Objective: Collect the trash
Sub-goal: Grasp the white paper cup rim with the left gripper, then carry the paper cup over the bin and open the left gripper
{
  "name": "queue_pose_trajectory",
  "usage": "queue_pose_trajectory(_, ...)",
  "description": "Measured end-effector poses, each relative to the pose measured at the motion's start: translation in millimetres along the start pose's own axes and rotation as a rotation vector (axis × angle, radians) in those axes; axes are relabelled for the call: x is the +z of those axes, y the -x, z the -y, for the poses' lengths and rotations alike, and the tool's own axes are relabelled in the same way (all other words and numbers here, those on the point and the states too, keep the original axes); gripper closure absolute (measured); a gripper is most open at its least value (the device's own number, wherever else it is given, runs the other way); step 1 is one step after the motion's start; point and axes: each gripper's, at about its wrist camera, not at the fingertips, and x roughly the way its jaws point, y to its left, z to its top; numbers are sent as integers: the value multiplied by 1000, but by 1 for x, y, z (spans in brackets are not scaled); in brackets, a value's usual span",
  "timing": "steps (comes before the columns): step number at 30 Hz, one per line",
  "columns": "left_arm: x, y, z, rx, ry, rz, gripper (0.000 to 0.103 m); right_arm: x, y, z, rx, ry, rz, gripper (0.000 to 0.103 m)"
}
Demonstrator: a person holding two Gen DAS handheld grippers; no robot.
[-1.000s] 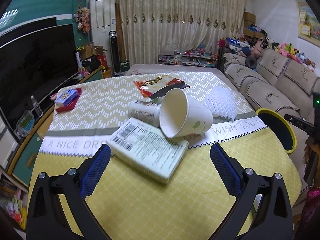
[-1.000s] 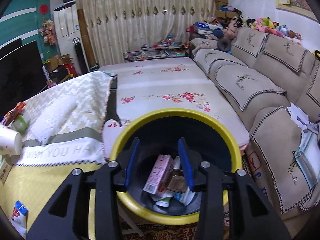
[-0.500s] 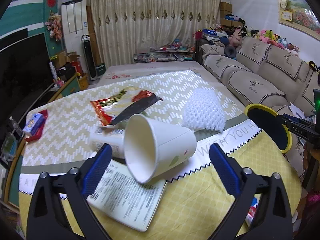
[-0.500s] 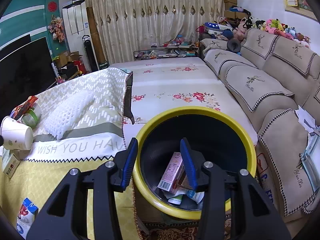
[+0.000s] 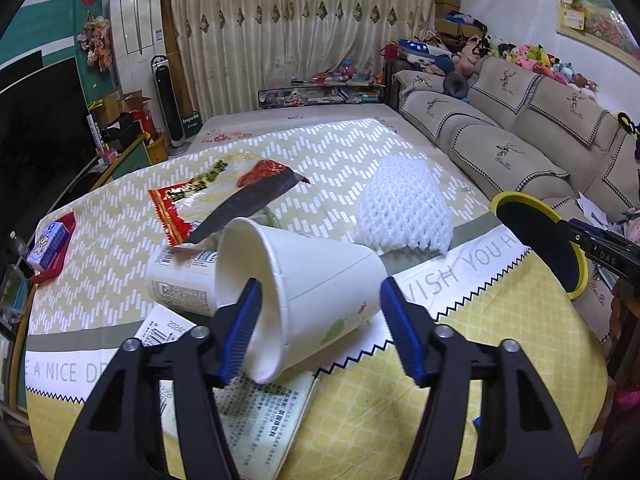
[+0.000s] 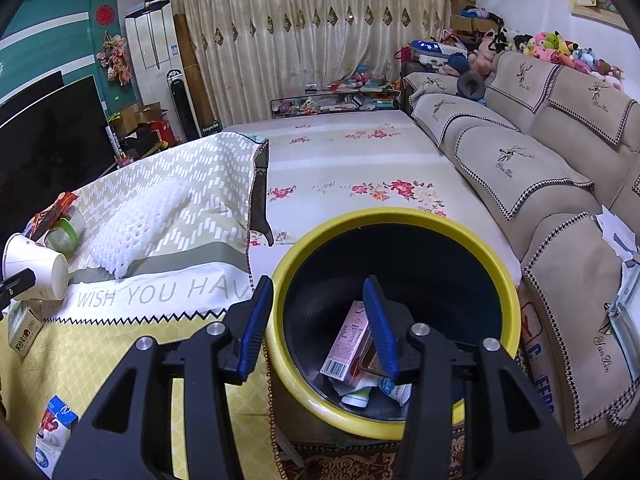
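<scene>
Fingers of the left gripper [image 5: 320, 322] spread wide, straddling the tipped paper cup [image 5: 296, 292]; right gripper [image 6: 318, 326] parted, empty.

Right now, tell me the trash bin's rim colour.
Yellow; the trash bin has a dark inside, clearest in the right wrist view.

My left claw [image 5: 320, 320]: spread wide around the paper cup [image 5: 304, 292]
Paper cup: tipped over, resting on a booklet [image 5: 256, 412]
</scene>
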Motion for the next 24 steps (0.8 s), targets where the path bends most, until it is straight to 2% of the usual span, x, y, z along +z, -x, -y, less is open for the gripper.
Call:
queue_pose_trajectory(5,0,-4,3,-28,2,-18,76,-2,-1,0,7,-5,-3,58)
queue_pose_trajectory(7,-1,-4,6,-25,-1,-19,92,-2,0,1,9,-6,-2,58)
queue_pose_trajectory(9,-1,-4,7,-30,1,-15,99,-3,1,1,12,-9,1,58)
queue_pose_trajectory(18,5,15,18,-13,-24,30,99,-4,12,5,22,-18,18,58)
queue_pose_trajectory(24,13,34,35,-32,-61,67,99,-9,26,9,25,-7,36,58)
